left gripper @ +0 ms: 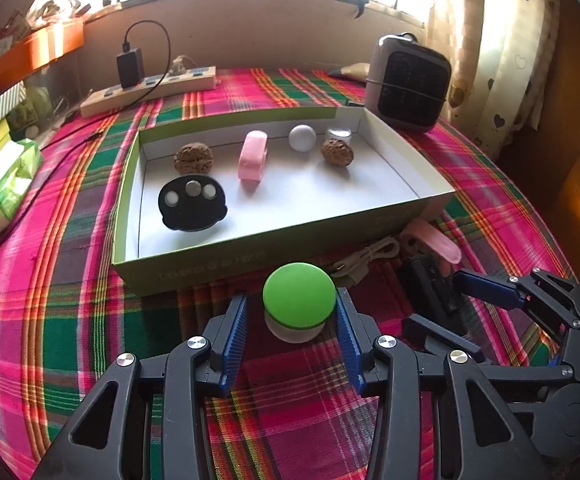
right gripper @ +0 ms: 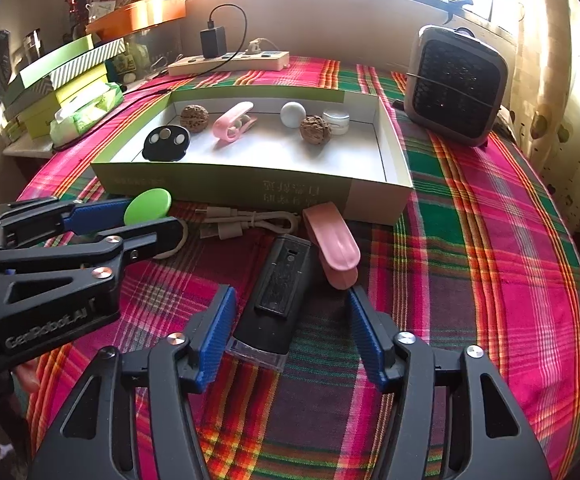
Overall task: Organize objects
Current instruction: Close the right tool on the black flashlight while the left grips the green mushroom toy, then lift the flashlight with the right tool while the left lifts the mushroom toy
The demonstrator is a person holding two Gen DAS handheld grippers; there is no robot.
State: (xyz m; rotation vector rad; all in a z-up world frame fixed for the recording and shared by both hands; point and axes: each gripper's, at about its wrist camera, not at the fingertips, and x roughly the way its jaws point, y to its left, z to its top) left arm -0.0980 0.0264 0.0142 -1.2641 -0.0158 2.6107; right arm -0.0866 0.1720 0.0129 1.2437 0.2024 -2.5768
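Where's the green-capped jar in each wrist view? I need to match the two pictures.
Left wrist: green-capped jar low centre, between the left tool's fingers, before the box.
Right wrist: jar at left, behind the left tool, mostly hidden.
Shared landmark: the box just behind it.

cloth (left gripper: 70, 320) – pink-green plaid | cap (left gripper: 299, 294) – green | clip (right gripper: 332, 246) pink
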